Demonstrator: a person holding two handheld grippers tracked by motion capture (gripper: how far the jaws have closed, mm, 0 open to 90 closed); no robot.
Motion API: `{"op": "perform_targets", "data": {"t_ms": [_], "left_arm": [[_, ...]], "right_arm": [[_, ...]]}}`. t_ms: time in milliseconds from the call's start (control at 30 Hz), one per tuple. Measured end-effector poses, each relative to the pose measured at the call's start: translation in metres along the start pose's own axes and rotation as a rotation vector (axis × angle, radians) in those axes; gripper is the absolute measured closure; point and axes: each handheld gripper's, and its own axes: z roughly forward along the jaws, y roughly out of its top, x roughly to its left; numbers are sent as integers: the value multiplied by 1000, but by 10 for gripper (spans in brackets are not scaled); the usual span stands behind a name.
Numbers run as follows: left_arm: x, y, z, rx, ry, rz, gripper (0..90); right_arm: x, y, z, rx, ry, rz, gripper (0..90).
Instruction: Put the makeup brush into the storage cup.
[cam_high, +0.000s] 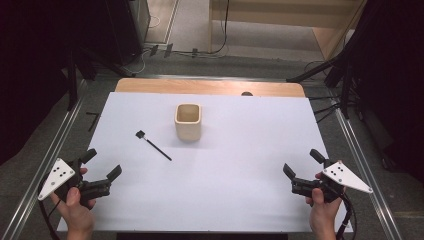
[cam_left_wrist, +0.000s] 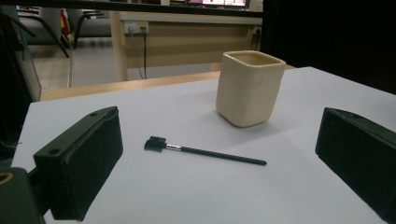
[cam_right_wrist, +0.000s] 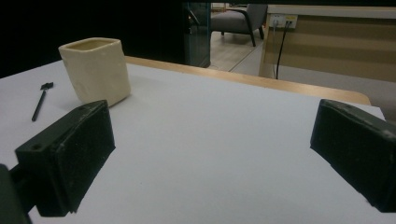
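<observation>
My worktop (cam_high: 225, 170) is evenly bright under overhead light; the cup (cam_high: 188, 121) casts a soft shadow, surroundings are dark, pictures slightly soft.

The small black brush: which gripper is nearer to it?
Left. The left gripper is just below-left of the brush; the right gripper sits far across the table.

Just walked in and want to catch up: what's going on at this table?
A person holds a gripper in each hand at the near edge of the white table. The left gripper and the right gripper are both open and hold nothing. A cream square cup stands upright mid-table, and a small black brush lies flat to its left, apart from it. Nothing is being handled.
</observation>
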Motion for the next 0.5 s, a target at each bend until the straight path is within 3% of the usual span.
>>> {"op": "perform_targets", "data": {"t_ms": [233,333,500], "left_arm": [[-2,0,1,4,-3,4,13],[-2,3,0,-10,-2,-35,13],[-7,8,2,-4,-2,-17,13]], "right_arm": [[1,0,0,-2,5,3,6],[3,-1,1,5,10,-3,6],[5,1,1,0,5,-9,23]]}}
